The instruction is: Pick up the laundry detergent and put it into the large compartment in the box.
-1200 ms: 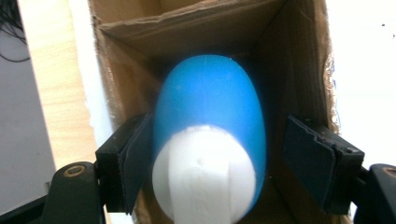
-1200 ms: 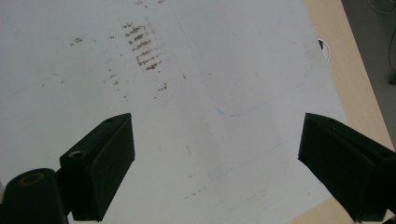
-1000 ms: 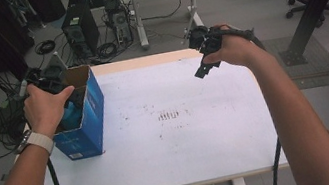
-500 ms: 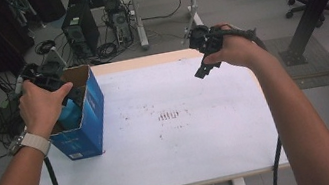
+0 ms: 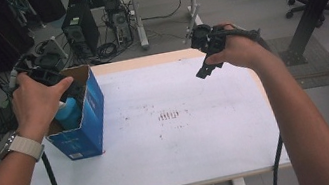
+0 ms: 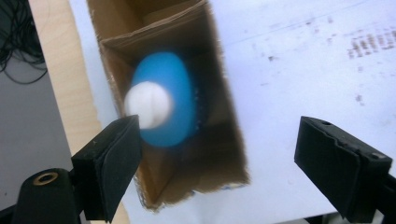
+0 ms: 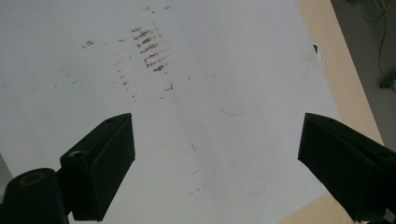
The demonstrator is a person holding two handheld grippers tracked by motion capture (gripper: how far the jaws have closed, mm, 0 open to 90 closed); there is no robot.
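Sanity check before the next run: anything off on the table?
Brownish smudge marks stain the middle of the white table. The blue box stands upright with the blue bottle inside it; nothing spilled or tipped.

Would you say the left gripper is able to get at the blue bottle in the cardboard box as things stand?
Probably yes. The left gripper hangs above the open-topped box, jaws apart with nothing between them, and the blue bottle stands upright with its white cap facing up. Only the narrow box walls may crowd the jaws.

You have the bottle (image 5: 68,112) standing inside the box (image 5: 89,130), at nine o'clock on the table (image 5: 186,144).
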